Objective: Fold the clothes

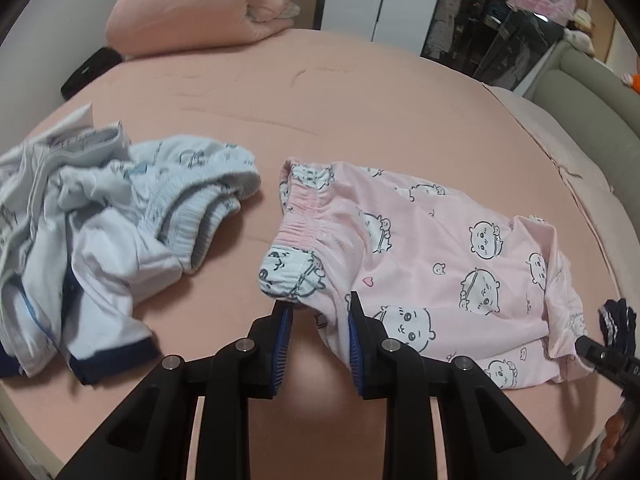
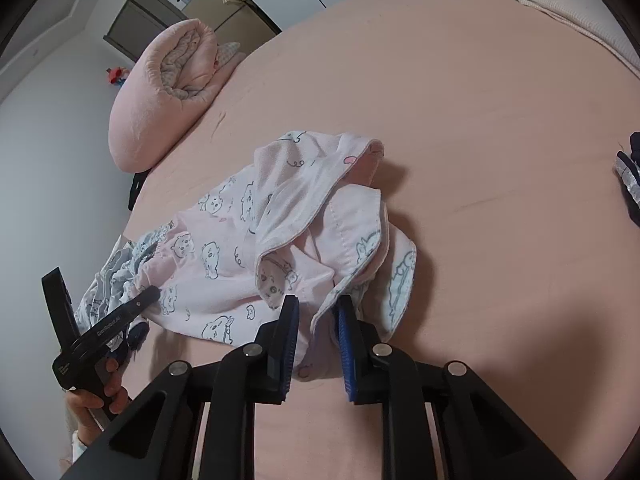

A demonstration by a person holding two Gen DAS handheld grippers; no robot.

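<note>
Pink pyjama trousers (image 1: 436, 256) printed with cartoon bears lie flat on the pink bed, waistband to the left and leg hems to the right. My left gripper (image 1: 320, 304) is open, its tips straddling the waistband's near corner. In the right wrist view the trousers (image 2: 248, 248) show crumpled leg hems near my right gripper (image 2: 318, 306), which is open with the hem edge between its fingers. The left gripper also shows in the right wrist view (image 2: 120, 316), and the right gripper's tip shows in the left wrist view (image 1: 596, 354).
A heap of pale blue and white clothes (image 1: 100, 232) lies left of the trousers. A rolled pink duvet (image 1: 200, 4) sits at the bed's head. A dark garment (image 2: 632, 184) lies at the right. A grey sofa (image 1: 592, 92) stands beyond the bed.
</note>
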